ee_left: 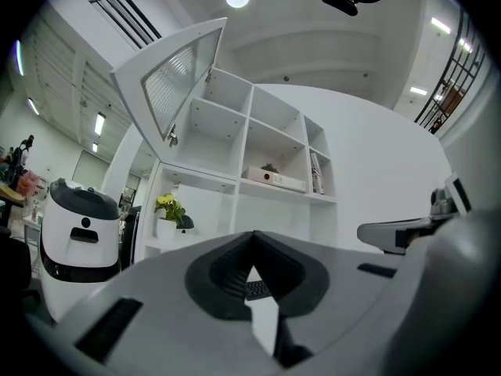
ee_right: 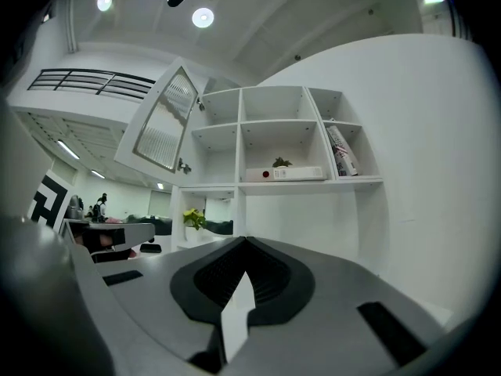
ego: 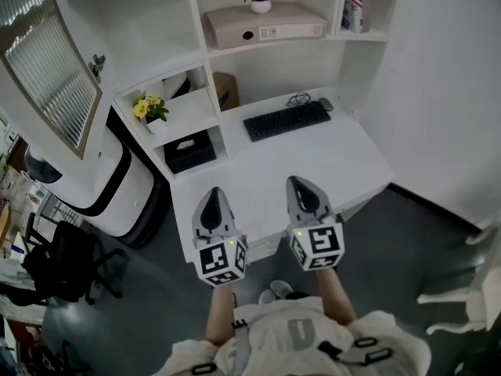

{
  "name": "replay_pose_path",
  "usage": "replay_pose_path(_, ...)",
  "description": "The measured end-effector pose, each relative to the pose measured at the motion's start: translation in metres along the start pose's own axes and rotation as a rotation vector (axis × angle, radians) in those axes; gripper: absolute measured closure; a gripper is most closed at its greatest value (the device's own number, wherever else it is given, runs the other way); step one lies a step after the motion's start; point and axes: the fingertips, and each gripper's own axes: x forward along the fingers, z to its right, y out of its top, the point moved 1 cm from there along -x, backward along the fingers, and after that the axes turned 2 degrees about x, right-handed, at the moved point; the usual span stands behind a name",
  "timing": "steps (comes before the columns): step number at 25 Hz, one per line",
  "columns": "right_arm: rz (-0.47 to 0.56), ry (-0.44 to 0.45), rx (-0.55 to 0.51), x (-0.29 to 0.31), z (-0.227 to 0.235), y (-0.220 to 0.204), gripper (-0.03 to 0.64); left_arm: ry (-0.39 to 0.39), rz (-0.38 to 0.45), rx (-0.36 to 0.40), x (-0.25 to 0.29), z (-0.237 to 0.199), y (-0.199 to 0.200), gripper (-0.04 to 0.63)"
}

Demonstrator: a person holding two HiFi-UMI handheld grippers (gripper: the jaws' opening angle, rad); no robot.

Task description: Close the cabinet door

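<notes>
Both of my grippers sit low in the centre of the head view, side by side over the near edge of the white surface (ego: 329, 159) and pointing level toward the shelving unit. In its own view the left gripper (ego: 213, 194) has its jaws closed tip to tip with nothing between them. The right gripper (ego: 297, 183) reads the same in its view, jaws pressed together and empty. The cabinet door (ego: 47, 61) I'm here for is at the upper left of the head view. It is a white frame around ribbed glass, swung wide open from the top left compartment, with its small handle (ego: 97, 65) on the edge toward the shelves. Neither gripper touches it, and it is well apart from both. Toward the back of the surface lies a black keyboard (ego: 286, 121). In the cubbies to its left are a pot of yellow flowers (ego: 149, 110) and, below that, a black tissue box (ego: 189, 150). On the shelf above, a small potted plant (ego: 259, 0) stands on a pale flat binder (ego: 264, 25). At the left edge of the frame a white rounded machine with black trim (ego: 125, 180) stands against the unit, with a black office chair (ego: 66, 265) below it.
</notes>
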Motion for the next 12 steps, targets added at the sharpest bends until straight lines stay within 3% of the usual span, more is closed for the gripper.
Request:
replay_pose_path(6,0.02,0.079,0.028,0.016,0.001,0.007,0.612,0.079,0.004,0.013,-0.001,-0.007,0.007,0.591)
replay_pose_path(12,0.039,0.258,0.047,0.037,-0.047,0.012,0.612,0.255,0.011,0.035,-0.032,-0.05,0.016,0.591)
